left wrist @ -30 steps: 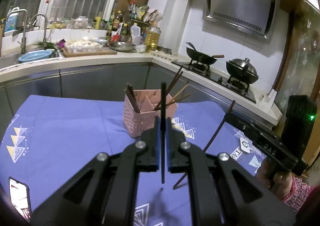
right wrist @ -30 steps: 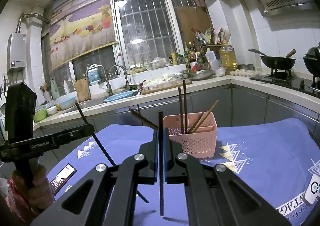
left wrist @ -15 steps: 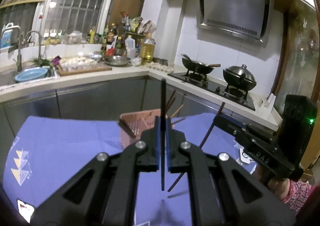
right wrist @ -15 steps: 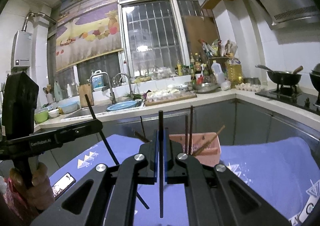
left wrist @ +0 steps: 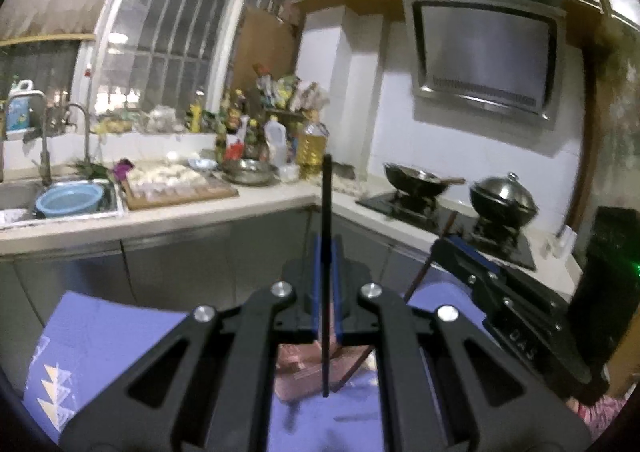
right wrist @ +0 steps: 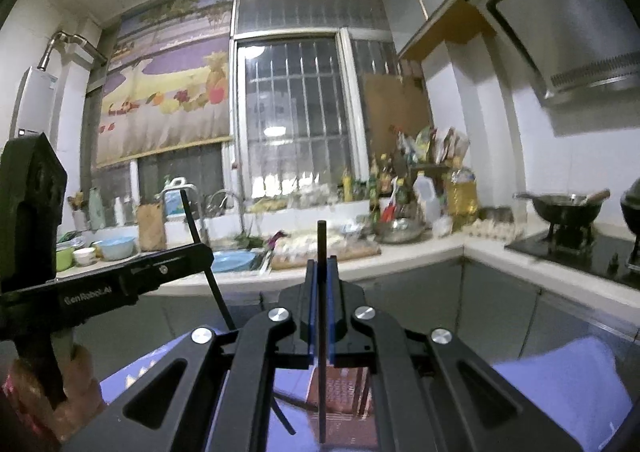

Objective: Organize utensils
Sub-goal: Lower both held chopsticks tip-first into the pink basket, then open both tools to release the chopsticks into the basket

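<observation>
My left gripper (left wrist: 326, 252) is shut on a dark chopstick (left wrist: 326, 203) that stands upright between its fingers. My right gripper (right wrist: 321, 272) is shut on another dark chopstick (right wrist: 321, 252), also upright. The pink utensil basket (left wrist: 298, 368) is mostly hidden below the left gripper; in the right wrist view it (right wrist: 344, 392) shows under the fingers. The right gripper (left wrist: 500, 292) shows at the right of the left wrist view with its chopstick (left wrist: 424, 272) slanted. The left gripper (right wrist: 132, 280) shows at the left of the right wrist view.
A purple cloth (left wrist: 120, 332) covers the table. Behind it runs a counter with a sink (left wrist: 60, 207), a cutting board, bottles, and a stove with a wok (left wrist: 416, 179) and a pot (left wrist: 504, 199). A range hood hangs above.
Both grippers have risen and tilted upward with their chopsticks. The basket has dropped from the middle of each view to below the fingers.
</observation>
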A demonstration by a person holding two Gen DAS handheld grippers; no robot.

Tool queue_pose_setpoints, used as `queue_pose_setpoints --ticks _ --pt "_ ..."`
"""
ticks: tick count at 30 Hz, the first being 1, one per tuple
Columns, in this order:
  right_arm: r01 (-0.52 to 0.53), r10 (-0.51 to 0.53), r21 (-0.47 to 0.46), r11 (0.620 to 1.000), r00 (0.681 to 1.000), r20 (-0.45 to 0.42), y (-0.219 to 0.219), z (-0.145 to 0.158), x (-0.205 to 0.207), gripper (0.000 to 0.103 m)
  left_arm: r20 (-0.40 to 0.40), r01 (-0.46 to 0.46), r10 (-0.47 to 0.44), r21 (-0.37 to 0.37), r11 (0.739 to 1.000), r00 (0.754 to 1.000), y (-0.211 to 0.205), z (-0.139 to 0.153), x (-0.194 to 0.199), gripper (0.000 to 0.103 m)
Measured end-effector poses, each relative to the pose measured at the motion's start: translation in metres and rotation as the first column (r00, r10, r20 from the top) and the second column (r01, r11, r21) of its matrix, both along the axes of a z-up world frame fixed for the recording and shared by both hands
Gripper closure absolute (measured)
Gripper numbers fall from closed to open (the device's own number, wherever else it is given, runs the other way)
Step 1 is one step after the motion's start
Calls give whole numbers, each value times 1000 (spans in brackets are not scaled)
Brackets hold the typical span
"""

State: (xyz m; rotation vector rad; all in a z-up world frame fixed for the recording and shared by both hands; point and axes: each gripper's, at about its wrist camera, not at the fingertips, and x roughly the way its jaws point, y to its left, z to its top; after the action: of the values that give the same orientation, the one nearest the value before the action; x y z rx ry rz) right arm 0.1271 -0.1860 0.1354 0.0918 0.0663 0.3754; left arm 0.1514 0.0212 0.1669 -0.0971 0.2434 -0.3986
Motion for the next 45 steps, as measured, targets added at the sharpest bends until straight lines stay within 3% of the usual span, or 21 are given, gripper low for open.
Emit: queue_pose_setpoints --ticks 4,8,18,29,31,33,36,40,45 --pt "61 -60 -12 998 995 76 9 4 17 98 26 -59 59 11 998 998 -6 -3 21 99" --pt "91 -89 -19 996 992 91 16 -14 36 98 18 -92 91 46 995 996 -17 -21 46 99" --pt "71 -70 -98 993 997 15 22 -64 53 98 -83 -99 104 60 993 991 -19 -73 79 99" --pt "53 -66 -180 982 996 -66 30 -93 40 97 -167 -95 113 109 989 980 -26 -110 67 97" --pt "51 -67 -182 982 994 -85 31 -94 38 97 -175 -110 130 120 987 976 -24 -113 64 77" --pt "45 -63 -178 983 994 -93 31 -94 33 96 -164 -126 143 113 986 976 -20 -112 56 68" --pt "40 -58 -177 983 993 -100 33 -91 23 90 -136 -137 151 108 985 979 -15 -104 40 67" --pt "49 -67 -169 984 993 -100 33 -85 12 62 -99 -182 190 89 979 977 -7 -89 19 56" --pt "67 -71 -89 994 997 -42 20 -66 -22 56 -34 -201 202 27 979 979 11 -66 -22 56"
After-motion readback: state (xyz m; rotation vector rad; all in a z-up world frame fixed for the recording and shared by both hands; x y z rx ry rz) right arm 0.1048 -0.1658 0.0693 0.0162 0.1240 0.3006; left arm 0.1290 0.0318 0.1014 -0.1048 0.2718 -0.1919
